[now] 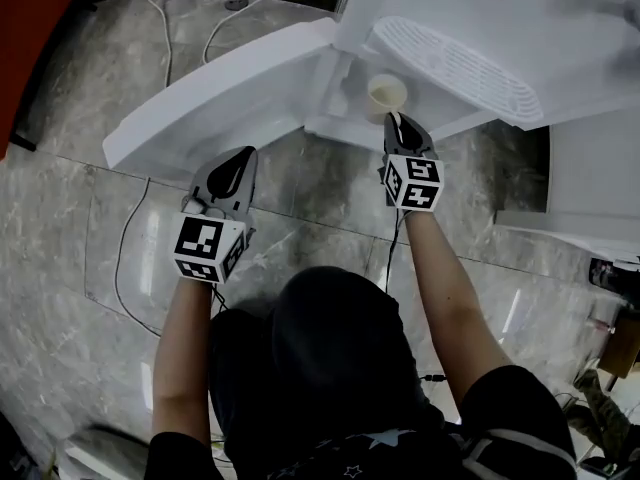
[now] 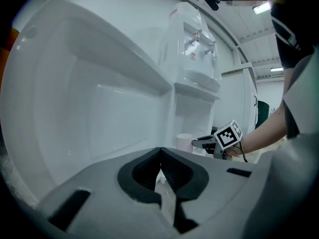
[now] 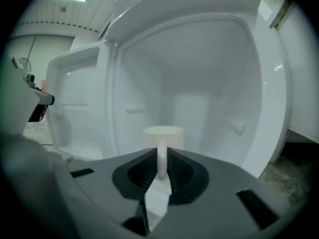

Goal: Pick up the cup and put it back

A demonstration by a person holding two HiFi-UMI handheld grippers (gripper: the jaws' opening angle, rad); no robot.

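A pale cup (image 1: 387, 95) sits at the mouth of the open lower compartment of a white water dispenser. My right gripper (image 1: 397, 120) is shut on its handle. In the right gripper view the thin handle (image 3: 162, 159) stands upright between the jaws, with the cup body (image 3: 163, 133) just beyond them. Whether the cup rests on the compartment floor I cannot tell. My left gripper (image 1: 243, 154) hangs to the left in front of the open door, jaws shut with nothing between them (image 2: 160, 154). The left gripper view also shows the cup (image 2: 184, 141) and the right gripper (image 2: 205, 142).
The white cabinet door (image 1: 220, 98) is swung open to the left. The dispenser's taps (image 2: 199, 39) are above the compartment, and a vented drip tray (image 1: 455, 63) juts out over it. Cables (image 1: 130, 258) trail across the marble floor. The person's knees are below the grippers.
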